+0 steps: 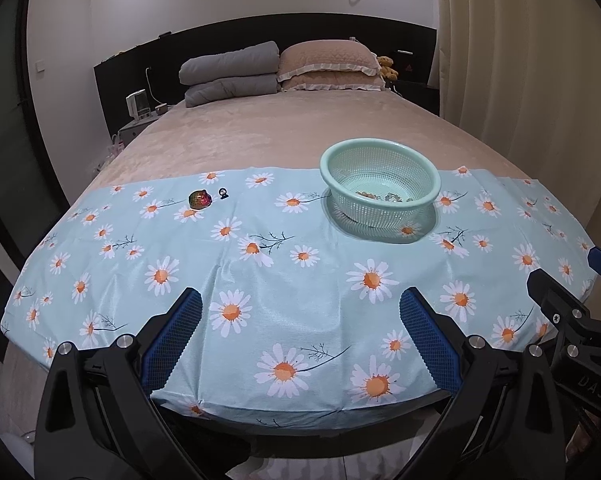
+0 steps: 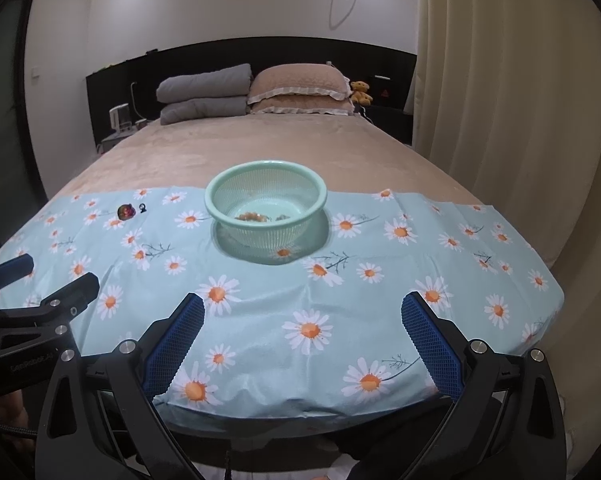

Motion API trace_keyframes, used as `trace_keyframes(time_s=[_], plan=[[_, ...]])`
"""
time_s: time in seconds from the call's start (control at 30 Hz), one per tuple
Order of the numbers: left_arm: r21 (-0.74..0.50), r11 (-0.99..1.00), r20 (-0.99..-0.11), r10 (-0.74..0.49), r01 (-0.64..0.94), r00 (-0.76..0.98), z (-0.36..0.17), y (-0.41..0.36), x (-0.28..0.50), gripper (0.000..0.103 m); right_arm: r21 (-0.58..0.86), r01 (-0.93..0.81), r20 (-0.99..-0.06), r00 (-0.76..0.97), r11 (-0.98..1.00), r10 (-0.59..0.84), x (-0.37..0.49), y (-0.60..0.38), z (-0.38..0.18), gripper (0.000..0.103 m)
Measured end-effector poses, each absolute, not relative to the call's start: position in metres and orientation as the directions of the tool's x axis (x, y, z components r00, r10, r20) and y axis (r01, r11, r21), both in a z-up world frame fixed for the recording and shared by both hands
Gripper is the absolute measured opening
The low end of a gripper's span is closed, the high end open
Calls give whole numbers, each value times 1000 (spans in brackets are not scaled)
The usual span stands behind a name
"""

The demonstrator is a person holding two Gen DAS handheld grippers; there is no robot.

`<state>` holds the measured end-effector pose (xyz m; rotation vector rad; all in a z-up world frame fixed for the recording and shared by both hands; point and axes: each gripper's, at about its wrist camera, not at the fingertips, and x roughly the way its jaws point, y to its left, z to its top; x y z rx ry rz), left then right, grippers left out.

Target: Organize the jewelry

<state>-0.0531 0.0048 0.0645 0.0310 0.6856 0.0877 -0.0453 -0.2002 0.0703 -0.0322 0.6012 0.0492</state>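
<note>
A mint green mesh basket (image 1: 380, 160) (image 2: 265, 178) stands on the daisy-print cloth (image 1: 300, 280) (image 2: 300, 300) and holds several small jewelry pieces (image 1: 380, 197) (image 2: 254, 217). A round multicoloured brooch (image 1: 200, 199) (image 2: 126, 211) and a small dark ring (image 1: 222, 193) (image 2: 142, 208) lie on the cloth at the far left. My left gripper (image 1: 300, 300) is open and empty over the cloth's near edge. My right gripper (image 2: 302, 304) is open and empty, in front of the basket. Each gripper shows at the edge of the other's view.
The cloth covers the foot of a beige bed (image 1: 268, 136). Grey folded quilts (image 1: 230, 74) and pink pillows (image 1: 328, 66) lie at the headboard with a teddy bear (image 1: 387, 67). A curtain (image 2: 500, 120) hangs at the right. A nightstand with appliances (image 1: 138, 106) stands at the left.
</note>
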Motion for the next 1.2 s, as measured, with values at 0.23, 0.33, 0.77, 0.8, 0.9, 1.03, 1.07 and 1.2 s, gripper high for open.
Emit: trace_keyframes(time_s=[0.23,0.33,0.77,0.8,0.9,1.03,1.07,1.2], plan=[[60,996,-632,93,-71,769,65,5,-54,97,-19,-65,-566,824,998,43,-45,-200,70,95],[59,996,-637,93,-72,765,64,5,-53,97,-13,-64,-569,821,998,46,-45,-200,69,95],[52,996,-646,86,-68,758,62,7,-52,97,-5,-68,-584,810,998,52,-44,-198,68,95],[53,996,-647,88,-70,758,61,7,-52,97,-6,-68,-584,810,998,52,-44,-198,68,95],[56,996,-645,91,-71,758,61,6,-52,97,-4,-69,-587,808,998,54,-44,-197,67,95],[56,996,-651,92,-73,753,60,6,-50,97,-5,-70,-592,804,998,53,-43,-197,66,95],[57,996,-652,92,-73,753,60,6,-50,97,-4,-70,-593,803,998,54,-43,-197,65,95],[57,996,-651,91,-71,754,60,6,-50,97,-6,-70,-592,804,998,53,-43,-197,66,95]])
